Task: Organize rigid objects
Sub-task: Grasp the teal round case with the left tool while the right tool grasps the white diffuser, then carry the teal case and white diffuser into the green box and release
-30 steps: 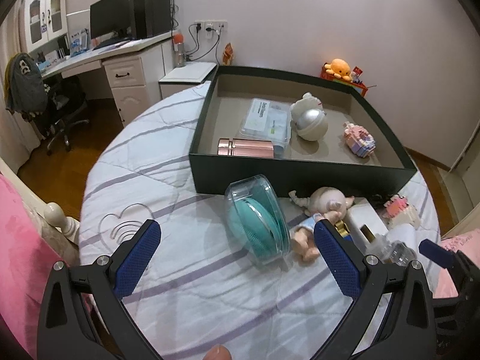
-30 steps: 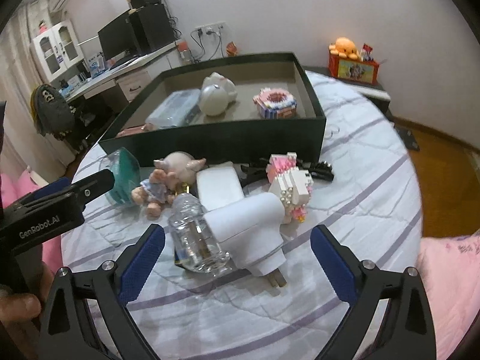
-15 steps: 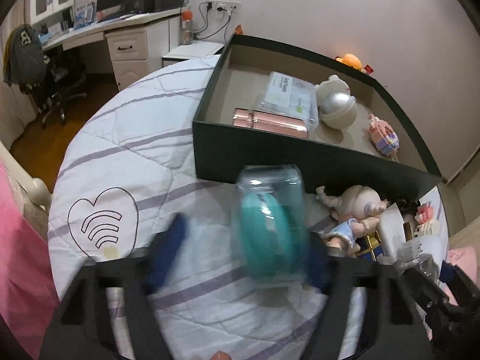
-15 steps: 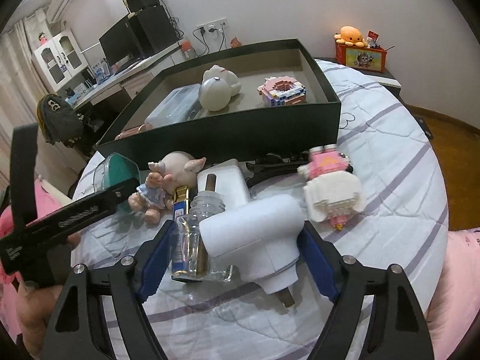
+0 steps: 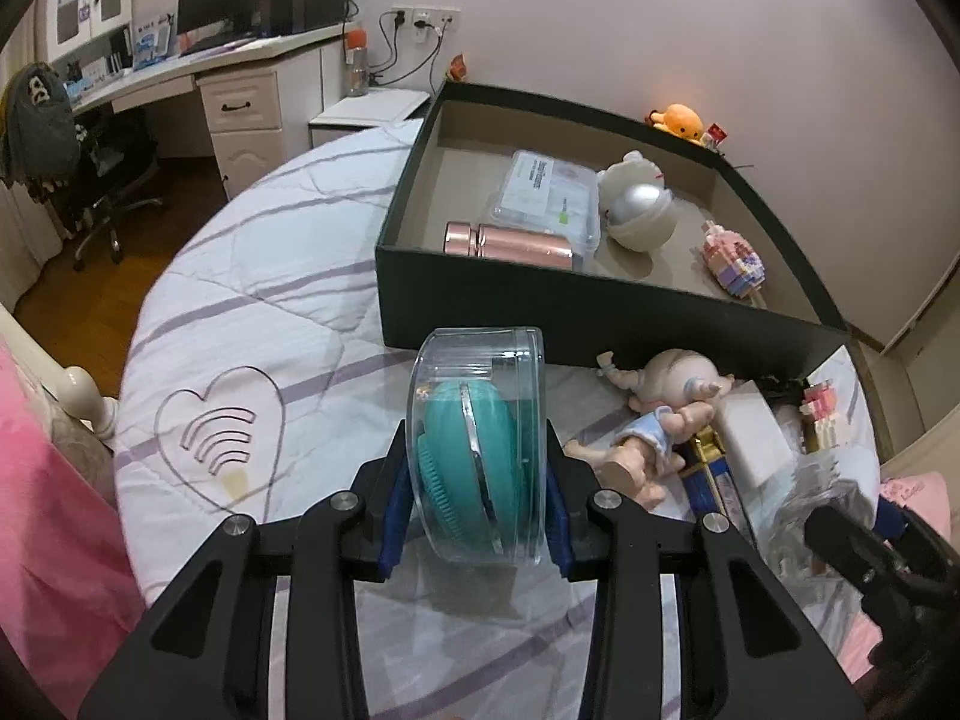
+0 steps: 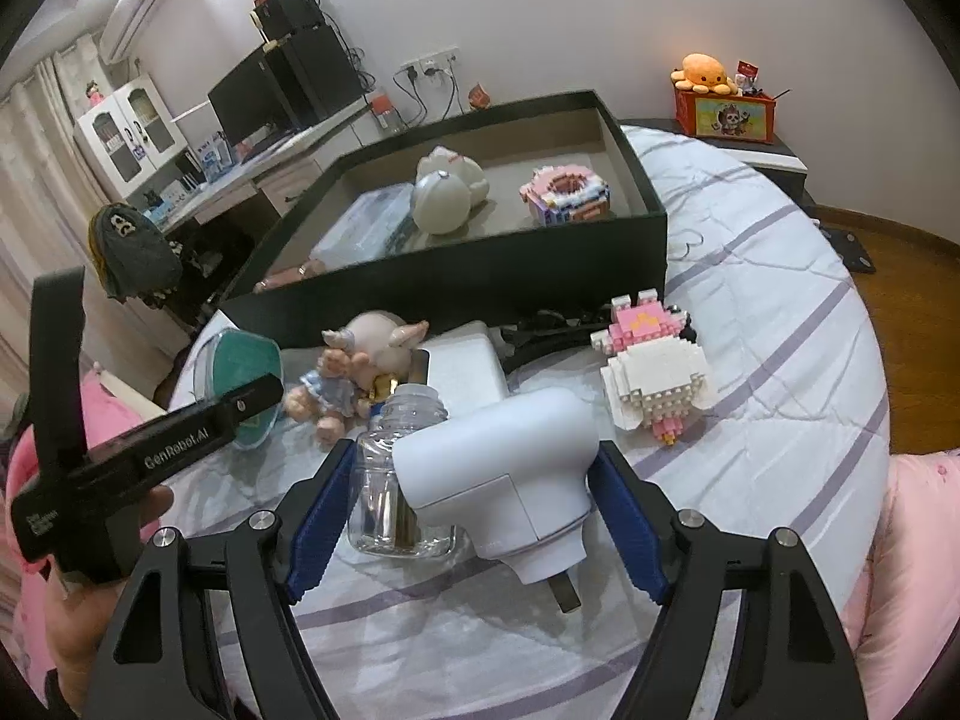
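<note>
My left gripper (image 5: 477,501) is shut on a clear round case with a teal brush inside (image 5: 480,450), standing on edge on the quilted bed just before the dark open box (image 5: 540,294). My right gripper (image 6: 474,516) is shut on a white plug-in device with a clear bottle (image 6: 498,480), its pads against the bottle on the left and the white body on the right. The teal case (image 6: 243,360) and the left gripper also show at the left of the right wrist view.
The box holds a pink tube (image 5: 510,243), a clear packet (image 5: 549,195), a white round toy (image 5: 639,207) and a block model (image 5: 735,261). On the bed lie a doll (image 6: 354,366), a white adapter (image 6: 465,369), a pink-white block figure (image 6: 654,372) and black clips (image 6: 552,324).
Both grippers have moved forward and closed: the left onto the teal case, the right onto the white device and bottle. Both were open and short of them a second ago.
</note>
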`<state>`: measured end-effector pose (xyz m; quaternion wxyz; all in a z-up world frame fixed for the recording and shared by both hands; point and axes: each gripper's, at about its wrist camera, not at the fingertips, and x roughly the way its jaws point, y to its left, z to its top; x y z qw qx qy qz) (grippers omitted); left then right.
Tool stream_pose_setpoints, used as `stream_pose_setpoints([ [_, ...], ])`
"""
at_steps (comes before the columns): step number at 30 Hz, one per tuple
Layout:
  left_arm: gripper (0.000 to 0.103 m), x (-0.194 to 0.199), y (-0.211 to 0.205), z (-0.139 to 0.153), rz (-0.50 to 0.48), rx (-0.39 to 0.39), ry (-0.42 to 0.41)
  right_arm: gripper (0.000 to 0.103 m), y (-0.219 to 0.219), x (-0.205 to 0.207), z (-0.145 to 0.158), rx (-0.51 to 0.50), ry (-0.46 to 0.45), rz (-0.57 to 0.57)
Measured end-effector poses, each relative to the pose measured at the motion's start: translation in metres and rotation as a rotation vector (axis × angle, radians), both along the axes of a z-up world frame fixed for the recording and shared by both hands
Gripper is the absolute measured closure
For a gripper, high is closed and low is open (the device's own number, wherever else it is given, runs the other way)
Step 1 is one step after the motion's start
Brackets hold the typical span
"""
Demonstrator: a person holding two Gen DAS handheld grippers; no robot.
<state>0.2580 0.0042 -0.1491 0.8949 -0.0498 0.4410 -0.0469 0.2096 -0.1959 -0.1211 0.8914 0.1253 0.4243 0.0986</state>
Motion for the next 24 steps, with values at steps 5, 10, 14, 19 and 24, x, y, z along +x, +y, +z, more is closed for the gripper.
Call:
stream_pose_setpoints([
  [5,0.066,-0.003,-0.002,0.026,-0.020,0.005,-0.036,0.025,-0.002,0.000,0.025,0.021,-0.050,0.011],
  [10,0.066,0.014,-0.005,0.063,-0.048,0.007,-0.093,0.025,-0.003,0.020,0.058,0.016,-0.119,0.028],
  [14,0.066,0.045,-0.015,0.091,-0.071,0.026,-0.143,0.025,-0.004,0.054,0.083,-0.014,-0.173,0.040],
  [19,0.066,0.097,-0.032,0.104,-0.098,0.052,-0.160,0.025,-0.004,0.118,0.102,-0.040,-0.190,0.039],
  [24,0.066,0.153,-0.047,0.096,-0.109,0.068,-0.149,0.025,-0.003,0.173,0.094,-0.058,-0.149,0.024],
])
